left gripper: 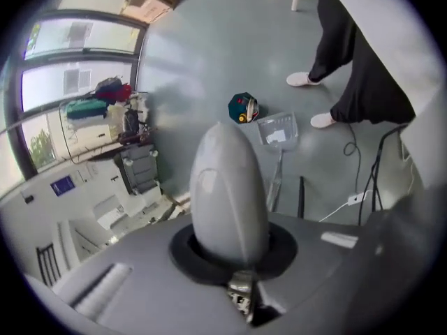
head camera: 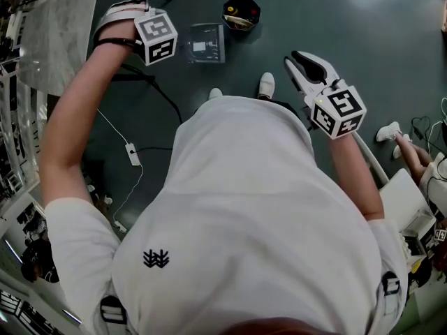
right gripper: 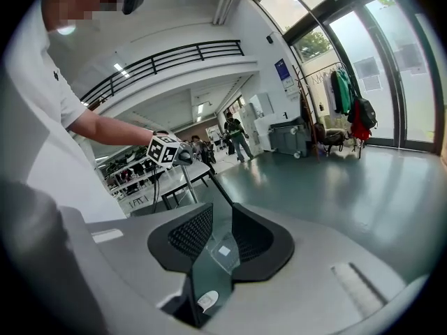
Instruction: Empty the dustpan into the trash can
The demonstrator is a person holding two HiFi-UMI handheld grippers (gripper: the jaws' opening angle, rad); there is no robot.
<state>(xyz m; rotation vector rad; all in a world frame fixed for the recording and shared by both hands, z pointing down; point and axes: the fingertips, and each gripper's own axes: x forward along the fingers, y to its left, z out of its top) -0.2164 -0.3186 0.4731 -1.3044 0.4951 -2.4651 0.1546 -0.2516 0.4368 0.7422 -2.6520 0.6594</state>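
Here I am, standing over the dark green floor [head camera: 363, 19], and the dustpan [head camera: 206, 44] sits on it straight ahead, just beyond my white shoes [head camera: 266, 84]. It's a clear, squarish pan, see-through enough that the floor shows under it, with a pale patch inside. From my left gripper view a long pale handle [left gripper: 274, 183] runs off its near edge toward me. The trash can [head camera: 241, 12] sits just beside the pan, a touch farther and to the right. It's a dark, angular tub, open on top, with yellow and red bits inside.

My left gripper [head camera: 126, 12] is up at the far left, over the edge of a pale marbled table [head camera: 56, 40]. Its jaws are pressed together into one grey rounded nose, and I see nothing pinched between them. My right gripper [head camera: 306, 65] hovers at the right, well apart from pan and can. Its black textured pads [right gripper: 185, 232] are spread in a V and grip nothing.
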